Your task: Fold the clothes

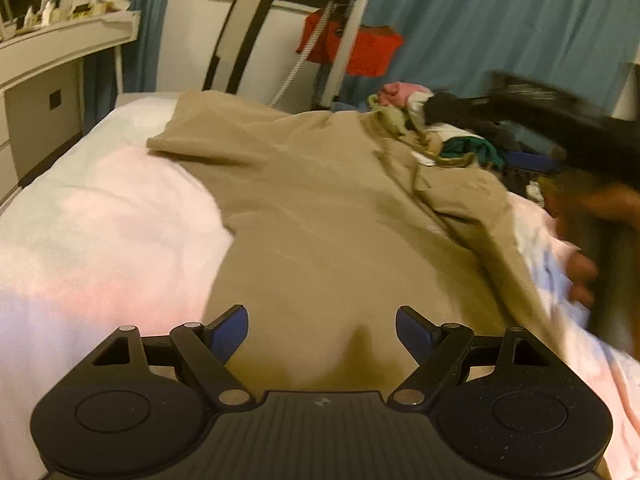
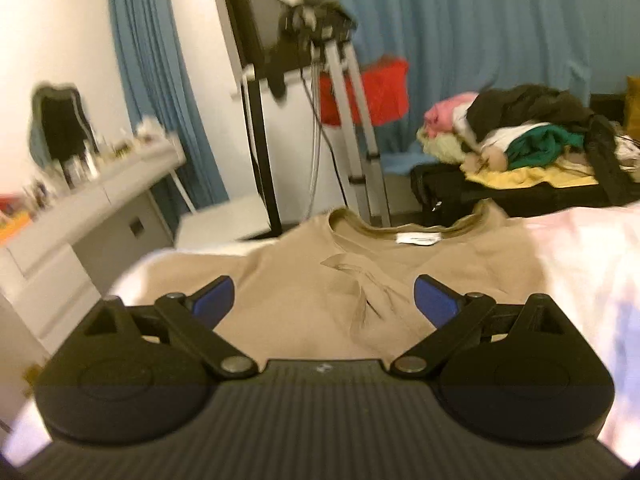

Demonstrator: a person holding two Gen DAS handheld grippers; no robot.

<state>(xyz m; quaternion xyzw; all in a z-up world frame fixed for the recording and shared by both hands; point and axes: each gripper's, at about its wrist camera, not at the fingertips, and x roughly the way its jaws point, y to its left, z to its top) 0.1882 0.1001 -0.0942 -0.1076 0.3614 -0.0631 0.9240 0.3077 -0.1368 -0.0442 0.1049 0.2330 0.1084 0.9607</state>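
Observation:
A tan t-shirt lies spread on the pale pink bedspread. Its right side is folded over in a rumpled ridge. My left gripper hovers over the shirt's near part, jaws wide apart, nothing between the blue pads. In the right wrist view the same tan t-shirt shows its collar and white label at the far end, with a folded sleeve in the middle. My right gripper stands open above it, holding nothing. The right gripper also appears, blurred, at the right edge of the left wrist view, held by a hand.
A heap of mixed clothes sits on a black case beyond the bed's far right. A tripod, a red bag and a blue curtain stand behind. A white desk with small items is at the left.

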